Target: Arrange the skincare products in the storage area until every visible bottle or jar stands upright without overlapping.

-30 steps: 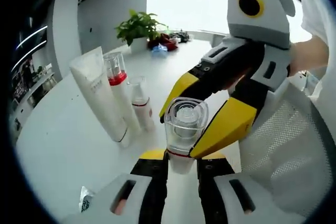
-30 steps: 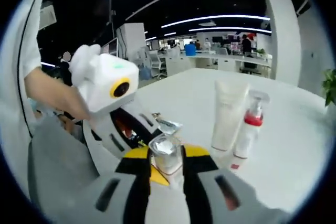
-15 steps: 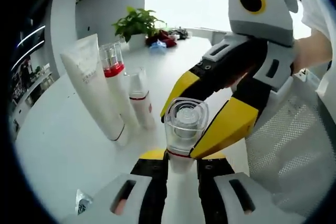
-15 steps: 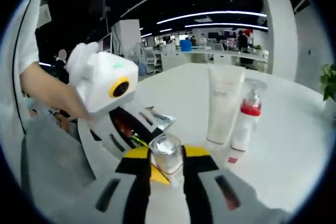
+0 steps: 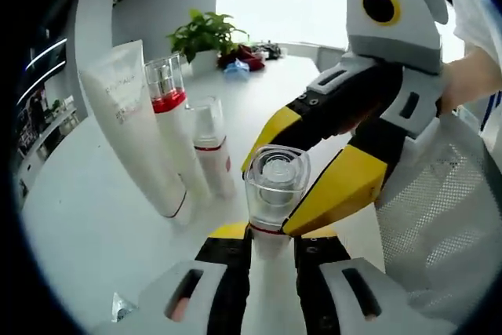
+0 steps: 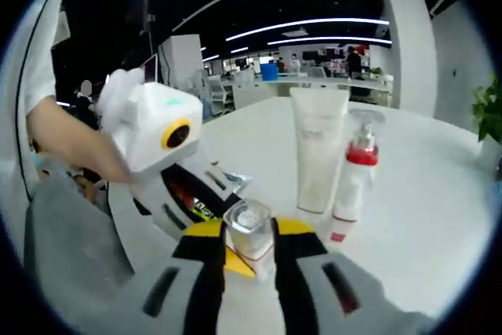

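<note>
Left gripper view: we see left gripper [image 5: 271,229] and right gripper [image 5: 294,182] both pinching clear-capped bottle [image 5: 274,194]. White tube [image 5: 133,127], red-collared pump bottle [image 5: 174,127], small bottle [image 5: 212,154] upright on white table [image 5: 86,217], left of held bottle.

Right gripper view: we note right gripper [image 6: 245,250] clamped on same bottle [image 6: 247,229]; tube [image 6: 316,151], pump bottle [image 6: 353,170] just right of it.

Both views now sit closer to the standing row w/ the held clear-capped bottle [image 5: 276,194]. In left gripper view, white tube [image 5: 135,127] and red-collared pump bottle [image 5: 174,127] look bigger, nearer. In right gripper view, the tube [image 6: 317,151] and pump [image 6: 352,169] draw in toward the right gripper [image 6: 240,250].
</note>
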The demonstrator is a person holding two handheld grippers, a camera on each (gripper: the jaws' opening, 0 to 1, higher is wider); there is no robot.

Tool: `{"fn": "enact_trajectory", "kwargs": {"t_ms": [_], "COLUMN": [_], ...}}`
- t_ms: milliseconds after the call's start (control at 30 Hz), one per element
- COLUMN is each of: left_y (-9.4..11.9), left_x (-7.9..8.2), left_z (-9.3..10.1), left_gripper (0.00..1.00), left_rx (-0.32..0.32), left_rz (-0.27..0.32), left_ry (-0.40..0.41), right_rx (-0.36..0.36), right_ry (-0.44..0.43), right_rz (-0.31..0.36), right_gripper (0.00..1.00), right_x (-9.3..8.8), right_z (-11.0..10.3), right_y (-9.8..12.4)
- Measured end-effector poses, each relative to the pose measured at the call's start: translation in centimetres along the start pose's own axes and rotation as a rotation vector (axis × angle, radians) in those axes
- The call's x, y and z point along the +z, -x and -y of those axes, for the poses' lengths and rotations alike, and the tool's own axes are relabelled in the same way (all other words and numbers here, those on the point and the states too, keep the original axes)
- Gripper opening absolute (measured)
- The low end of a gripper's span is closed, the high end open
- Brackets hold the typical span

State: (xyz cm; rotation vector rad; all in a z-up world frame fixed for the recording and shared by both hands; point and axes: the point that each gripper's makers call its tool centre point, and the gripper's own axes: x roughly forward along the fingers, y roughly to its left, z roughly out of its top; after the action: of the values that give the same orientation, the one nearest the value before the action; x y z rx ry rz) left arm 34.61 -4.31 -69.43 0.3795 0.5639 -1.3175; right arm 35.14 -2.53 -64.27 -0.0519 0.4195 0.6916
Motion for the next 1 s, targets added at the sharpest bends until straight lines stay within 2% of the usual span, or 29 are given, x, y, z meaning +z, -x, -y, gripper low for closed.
{"fn": "enact_trajectory", "kwargs": {"t_ms": [67,367,700,1000], "left_y": [-0.1,-0.5,-1.7,-2.4], "left_x": [0.2,0.7,1.8,2.5], "left_z": [-0.3,-2.2,-4.3,-5.5], "left_gripper": [0.17,0.17,0.17,0.17], "left_rx": [0.004,0.023,0.036,0.042], "left_rz": [0.004,0.018,0.024,0.03], "left_ry": [0.0,0.006,-0.005,-0.004], "right_rx": [-0.007,-0.051,-0.111,-0.125], "right_ry": [-0.021,-0.038,-0.079,-0.09], "right_rz": [0.014,0.004,0.0,-0.017], "right_gripper": [0.27,0.33,0.52,0.52], "right_x": [0.1,-0.9,-2.0,-2.4], "right_z": [0.2,2.0,3.4,3.7], "right_y": [0.2,1.5,3.0,3.5]}}
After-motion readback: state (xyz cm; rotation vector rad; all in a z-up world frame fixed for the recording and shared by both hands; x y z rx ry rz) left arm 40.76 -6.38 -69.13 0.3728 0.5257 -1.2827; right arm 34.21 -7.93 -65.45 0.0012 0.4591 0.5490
